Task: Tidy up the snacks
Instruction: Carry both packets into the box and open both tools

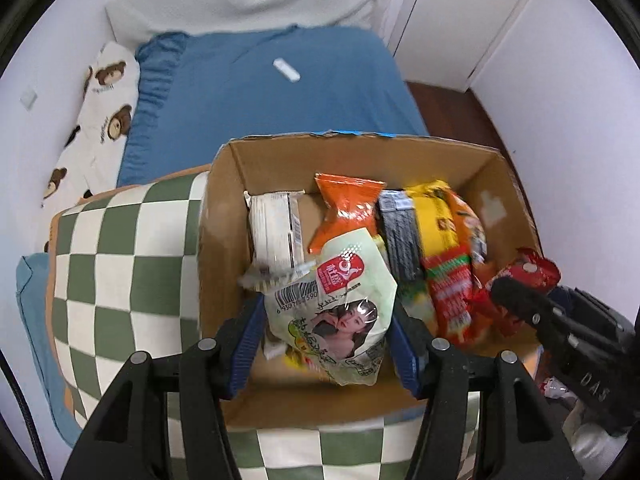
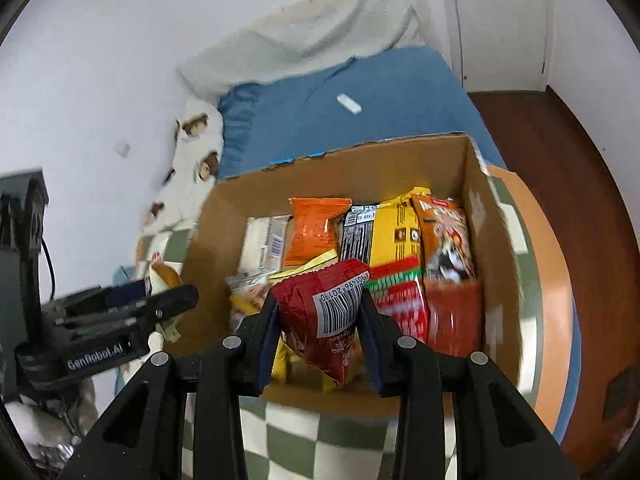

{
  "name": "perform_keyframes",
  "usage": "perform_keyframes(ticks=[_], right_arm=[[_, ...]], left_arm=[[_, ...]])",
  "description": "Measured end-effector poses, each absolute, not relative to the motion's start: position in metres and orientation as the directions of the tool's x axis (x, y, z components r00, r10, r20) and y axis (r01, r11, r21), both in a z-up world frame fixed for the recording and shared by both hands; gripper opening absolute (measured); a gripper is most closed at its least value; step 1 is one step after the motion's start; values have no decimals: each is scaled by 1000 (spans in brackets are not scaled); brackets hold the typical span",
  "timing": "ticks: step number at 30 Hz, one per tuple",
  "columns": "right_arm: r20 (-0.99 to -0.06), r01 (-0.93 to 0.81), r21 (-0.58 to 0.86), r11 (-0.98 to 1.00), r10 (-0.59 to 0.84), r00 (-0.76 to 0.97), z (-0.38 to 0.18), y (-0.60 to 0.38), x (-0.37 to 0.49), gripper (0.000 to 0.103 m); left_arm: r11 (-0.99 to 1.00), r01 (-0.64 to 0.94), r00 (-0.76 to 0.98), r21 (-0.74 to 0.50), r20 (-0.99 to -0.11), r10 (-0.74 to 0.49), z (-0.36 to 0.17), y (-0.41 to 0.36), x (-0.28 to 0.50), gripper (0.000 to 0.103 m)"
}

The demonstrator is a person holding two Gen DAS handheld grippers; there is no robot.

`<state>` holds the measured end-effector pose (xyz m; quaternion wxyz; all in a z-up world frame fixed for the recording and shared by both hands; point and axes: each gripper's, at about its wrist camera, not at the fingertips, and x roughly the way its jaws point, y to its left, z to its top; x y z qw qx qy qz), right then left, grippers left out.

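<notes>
An open cardboard box (image 1: pixel 224 208) (image 2: pixel 476 184) sits on a green-and-white checkered cushion (image 1: pixel 120 272). It holds several snack packets standing in a row: white (image 1: pixel 276 232), orange (image 1: pixel 344 208), black-and-grey (image 1: pixel 400 236), yellow (image 1: pixel 436 212) and red-green (image 1: pixel 448 292). My left gripper (image 1: pixel 326 320) is shut on a pale green snack bag (image 1: pixel 340 308) over the box's near left part. My right gripper (image 2: pixel 320 320) is shut on a red snack packet (image 2: pixel 328 312) over the box's near edge; it also shows in the left wrist view (image 1: pixel 520 276).
The cushion lies on a bed with a blue sheet (image 1: pixel 260 92) and a bear-print pillow (image 1: pixel 104 112). A small white object (image 1: pixel 286 70) lies on the sheet. White walls stand on the left, a door (image 1: pixel 460 12) and dark wood floor (image 2: pixel 560 152) on the right.
</notes>
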<state>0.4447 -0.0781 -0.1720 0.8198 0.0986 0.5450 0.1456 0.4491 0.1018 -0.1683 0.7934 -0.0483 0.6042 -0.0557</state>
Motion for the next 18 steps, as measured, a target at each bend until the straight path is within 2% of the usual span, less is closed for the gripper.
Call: perform_keyframes(ticks=[8, 9, 11, 12, 14, 18], right_arm=[[-923, -82, 328, 941, 338, 185, -233, -70, 505, 40], [-925, -69, 334, 940, 341, 170, -240, -71, 507, 40], [-936, -51, 318, 947, 322, 143, -250, -74, 512, 42], [-940, -47, 309, 950, 313, 139, -253, -75, 513, 50], [-946, -35, 290, 956, 292, 137, -256, -79, 515, 81], [-962, -42, 226, 973, 230, 144, -252, -83, 512, 90]], left_arm=[[978, 14, 101, -210, -972, -210, -224, 96, 504, 59], [978, 14, 95, -207, -974, -207, -228, 95, 505, 61], [978, 14, 80, -210, -974, -210, -233, 92, 506, 73], [978, 15, 77, -207, -975, -208, -235, 91, 506, 78], [981, 22, 84, -191, -978, -193, -236, 89, 505, 88], [986, 20, 107, -164, -980, -165, -234, 86, 503, 89]])
